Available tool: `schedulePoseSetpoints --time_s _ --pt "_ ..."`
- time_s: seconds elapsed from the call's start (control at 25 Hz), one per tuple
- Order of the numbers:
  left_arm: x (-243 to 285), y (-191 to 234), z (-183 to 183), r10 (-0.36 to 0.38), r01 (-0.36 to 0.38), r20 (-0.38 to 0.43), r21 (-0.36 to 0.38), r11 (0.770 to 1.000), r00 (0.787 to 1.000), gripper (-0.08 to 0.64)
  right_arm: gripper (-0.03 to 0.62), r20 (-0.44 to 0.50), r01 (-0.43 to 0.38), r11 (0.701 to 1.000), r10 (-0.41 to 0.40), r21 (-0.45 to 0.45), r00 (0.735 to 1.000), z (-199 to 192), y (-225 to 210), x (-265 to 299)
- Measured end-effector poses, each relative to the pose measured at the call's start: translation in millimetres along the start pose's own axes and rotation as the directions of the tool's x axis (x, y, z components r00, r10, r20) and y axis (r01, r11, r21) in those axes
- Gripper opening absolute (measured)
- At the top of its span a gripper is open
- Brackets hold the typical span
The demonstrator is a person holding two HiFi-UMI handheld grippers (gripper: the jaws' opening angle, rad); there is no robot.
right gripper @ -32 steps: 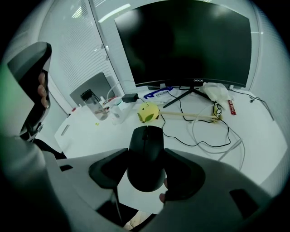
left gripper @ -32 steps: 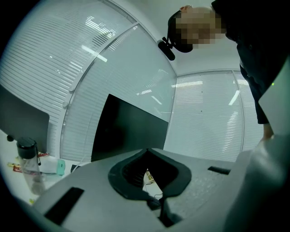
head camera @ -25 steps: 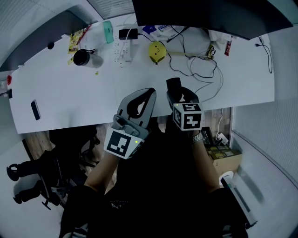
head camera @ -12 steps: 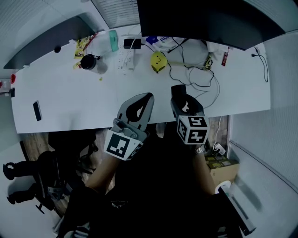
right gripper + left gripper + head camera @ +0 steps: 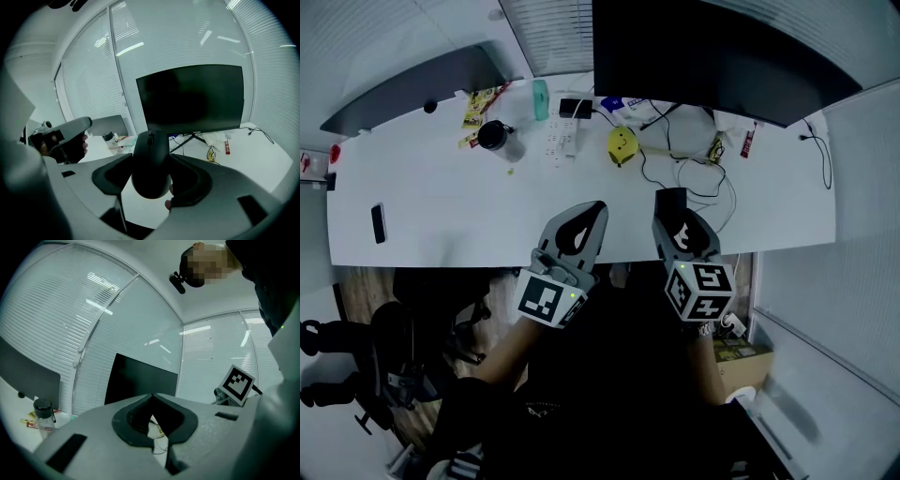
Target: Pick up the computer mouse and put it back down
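The right gripper [image 5: 675, 212] has its jaws clamped on the black mouse [image 5: 151, 161], apparently lifted clear of the counter [image 5: 450, 216] near its front edge. Setting it down likely calls for a slow, level descent before release. The left gripper [image 5: 592, 213] hovers alongside, tilted upward, jaws together and empty.

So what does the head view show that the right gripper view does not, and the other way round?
Only the head view shows the small black slab, perhaps a phone, at the left end of the desk, and the chair below. Only the right gripper view shows the right gripper with its tongs shut on the sides of the computer mouse, and the scroll wheel. Both show the monitor, the dark-capped bottle and the left gripper.
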State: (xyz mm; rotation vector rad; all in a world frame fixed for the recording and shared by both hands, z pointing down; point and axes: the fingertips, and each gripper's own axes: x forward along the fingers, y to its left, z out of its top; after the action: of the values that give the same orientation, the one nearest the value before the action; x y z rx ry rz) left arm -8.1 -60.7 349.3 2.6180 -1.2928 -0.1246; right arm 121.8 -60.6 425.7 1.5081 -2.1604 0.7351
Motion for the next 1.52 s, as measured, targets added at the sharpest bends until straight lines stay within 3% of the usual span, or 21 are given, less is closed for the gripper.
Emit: schedulePoseSetpoints --time_s 0.4,0.88,1.52 --pt "-11 1 16 0.027 -0.027 0.029 0.005 1.000 0.999 0.008 0.249 0.134 -0.009 1.000 0.012 -0.019 0.991 41 14 -38" --pt "-23 5 39 0.042 -0.045 0.075 0.038 0.998 0.996 0.008 0.249 0.314 -0.044 0.998 0.058 -0.051 0.948 88 36 -81" --pt "-30 2 44 0.027 -0.032 0.083 0.058 0.998 0.996 0.008 0.249 0.355 -0.030 0.998 0.049 -0.060 0.933 90 45 -100"
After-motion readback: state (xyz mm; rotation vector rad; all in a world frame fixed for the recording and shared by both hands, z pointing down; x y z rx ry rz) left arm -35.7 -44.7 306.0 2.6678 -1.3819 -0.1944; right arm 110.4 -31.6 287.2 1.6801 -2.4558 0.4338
